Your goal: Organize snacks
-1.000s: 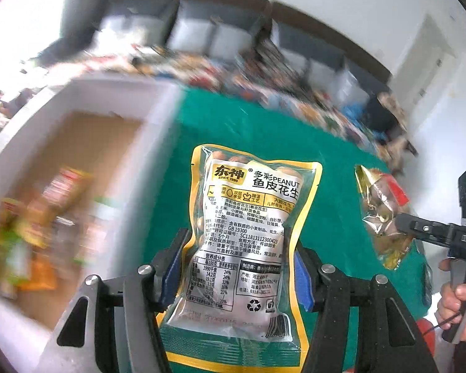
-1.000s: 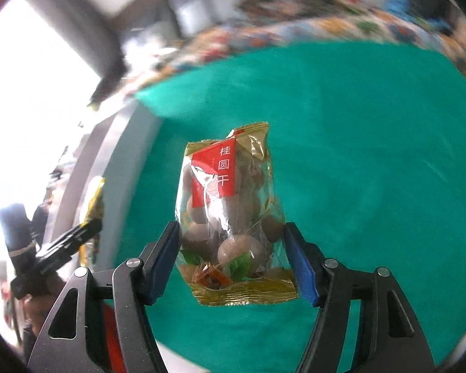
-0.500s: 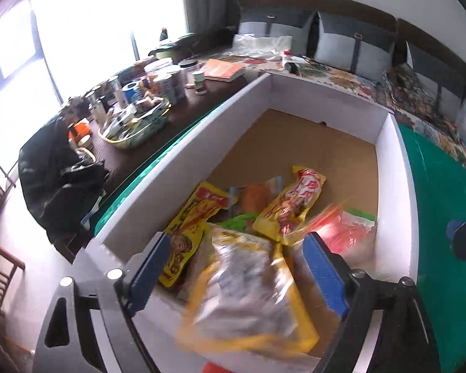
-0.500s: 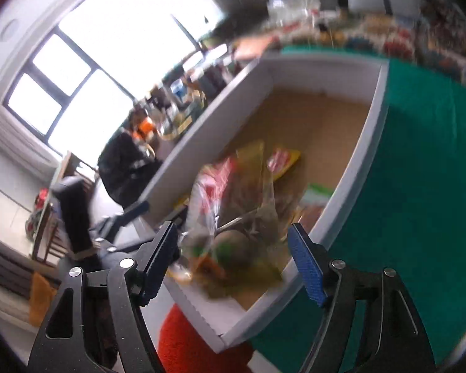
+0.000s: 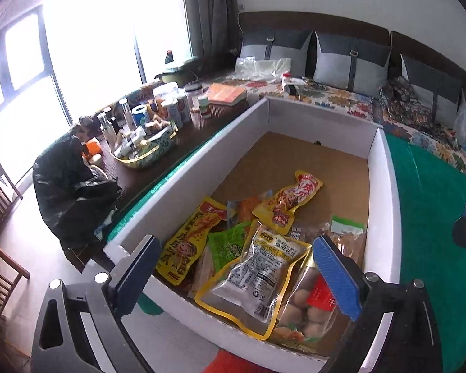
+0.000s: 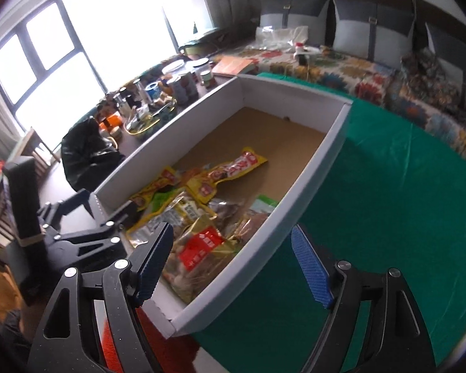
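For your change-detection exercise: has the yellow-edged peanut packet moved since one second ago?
Yes. The peanut packet has left the left claw, which held it over green cloth, and now lies inside the white box at its near end.

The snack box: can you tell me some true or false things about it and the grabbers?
1. The peanut bag lies in the white box. True.
2. The left gripper is clamped on the peanut bag. False: its jaws are open and empty.
3. The right gripper is open. True.
4. The box sits on a red cloth. False: it is on a green cloth.
5. The longan bag is inside the box. True.
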Tool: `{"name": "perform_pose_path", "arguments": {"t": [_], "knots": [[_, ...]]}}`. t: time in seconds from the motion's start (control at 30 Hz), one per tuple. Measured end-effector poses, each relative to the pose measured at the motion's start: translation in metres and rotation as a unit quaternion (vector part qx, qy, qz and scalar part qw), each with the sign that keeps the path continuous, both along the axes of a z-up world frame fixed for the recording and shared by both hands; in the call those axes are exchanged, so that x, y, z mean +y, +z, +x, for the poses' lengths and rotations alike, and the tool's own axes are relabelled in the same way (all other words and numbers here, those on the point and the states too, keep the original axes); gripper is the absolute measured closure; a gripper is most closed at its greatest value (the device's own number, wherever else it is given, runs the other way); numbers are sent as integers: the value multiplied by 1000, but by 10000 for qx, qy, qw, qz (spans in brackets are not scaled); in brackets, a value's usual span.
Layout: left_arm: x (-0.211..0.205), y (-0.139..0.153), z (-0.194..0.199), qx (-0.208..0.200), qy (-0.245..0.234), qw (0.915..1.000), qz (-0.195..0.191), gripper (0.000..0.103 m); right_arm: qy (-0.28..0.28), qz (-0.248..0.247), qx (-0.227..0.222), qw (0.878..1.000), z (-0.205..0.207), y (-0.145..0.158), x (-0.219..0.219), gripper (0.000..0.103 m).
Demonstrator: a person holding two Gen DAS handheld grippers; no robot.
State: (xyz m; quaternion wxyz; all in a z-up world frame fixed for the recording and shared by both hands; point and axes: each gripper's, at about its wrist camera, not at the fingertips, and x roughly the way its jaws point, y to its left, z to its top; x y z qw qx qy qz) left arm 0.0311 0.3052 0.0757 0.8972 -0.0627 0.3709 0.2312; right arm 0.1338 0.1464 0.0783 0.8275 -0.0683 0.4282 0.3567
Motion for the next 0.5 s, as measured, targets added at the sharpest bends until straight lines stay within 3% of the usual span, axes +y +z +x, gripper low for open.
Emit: {"name": "perform_pose_path", "arguments": {"t": [0.2, 0.37, 0.5], "knots": [[-17, 27, -12, -53, 131, 9981, 593, 1, -115, -10, -449, 9989, -18, 11, -14, 22], [-20, 44, -31, -477, 204, 9974, 503, 0, -192, -111, -1074, 9940, -39, 24, -17, 22], [-12, 44, -35, -302, 255, 9989, 248, 0, -150, -197, -431, 9988, -34, 17, -9, 22]]}}
